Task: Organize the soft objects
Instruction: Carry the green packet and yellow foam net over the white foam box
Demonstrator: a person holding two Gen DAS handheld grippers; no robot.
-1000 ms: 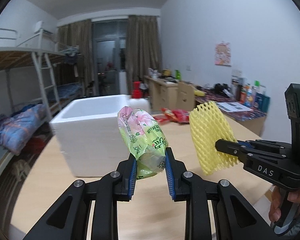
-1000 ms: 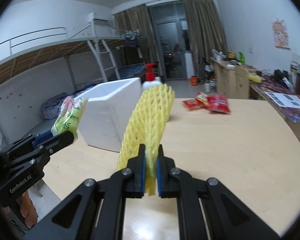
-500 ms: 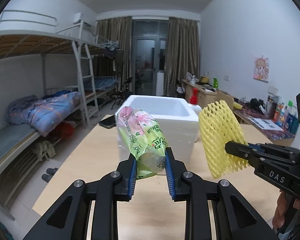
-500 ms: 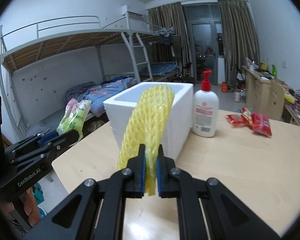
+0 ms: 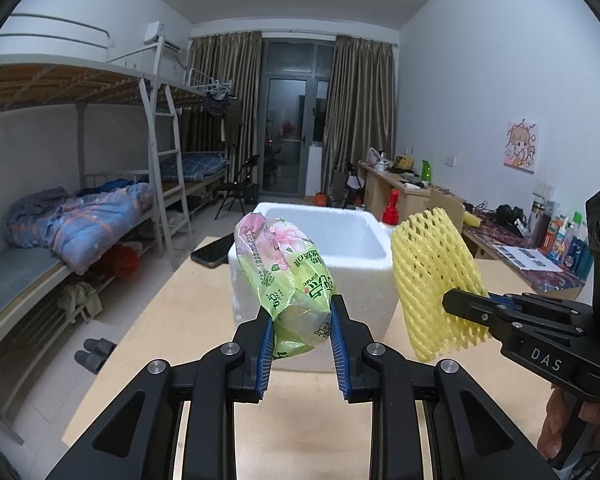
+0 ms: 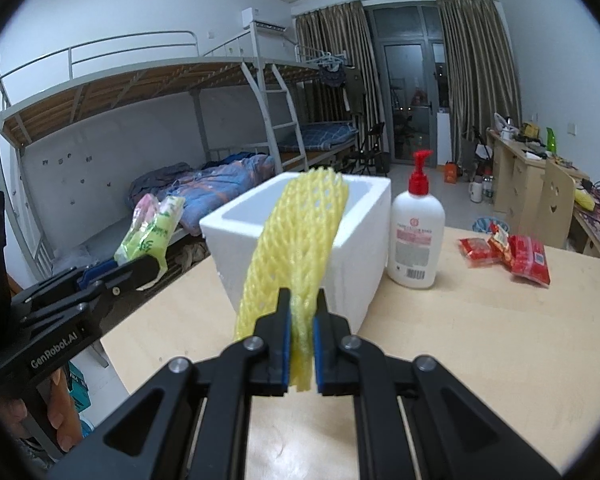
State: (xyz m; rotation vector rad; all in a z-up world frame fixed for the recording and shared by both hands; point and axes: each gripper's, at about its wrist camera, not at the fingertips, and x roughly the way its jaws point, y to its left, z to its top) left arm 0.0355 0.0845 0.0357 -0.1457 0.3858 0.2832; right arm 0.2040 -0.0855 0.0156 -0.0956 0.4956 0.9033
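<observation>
My left gripper [image 5: 302,340] is shut on a green tissue pack [image 5: 288,280] with pink flowers, held upright above the wooden table [image 5: 204,300]. It also shows in the right wrist view [image 6: 150,230]. My right gripper [image 6: 302,332] is shut on a yellow foam net sleeve [image 6: 300,248], also seen in the left wrist view [image 5: 434,280], to the right of the pack. An open white foam box [image 5: 320,256] stands on the table just behind both items; it shows too in the right wrist view [image 6: 364,232].
A white lotion bottle [image 6: 418,236] with a red pump stands right of the box. Red snack packets [image 6: 508,254] lie farther right. A black phone [image 5: 214,254] lies left of the box. Bunk beds [image 5: 80,216] stand beyond the table's left edge, desks at the right wall.
Both grippers swung left while holding their items. The foam box has moved from left to centre in view, and the bunk beds have come into view.
</observation>
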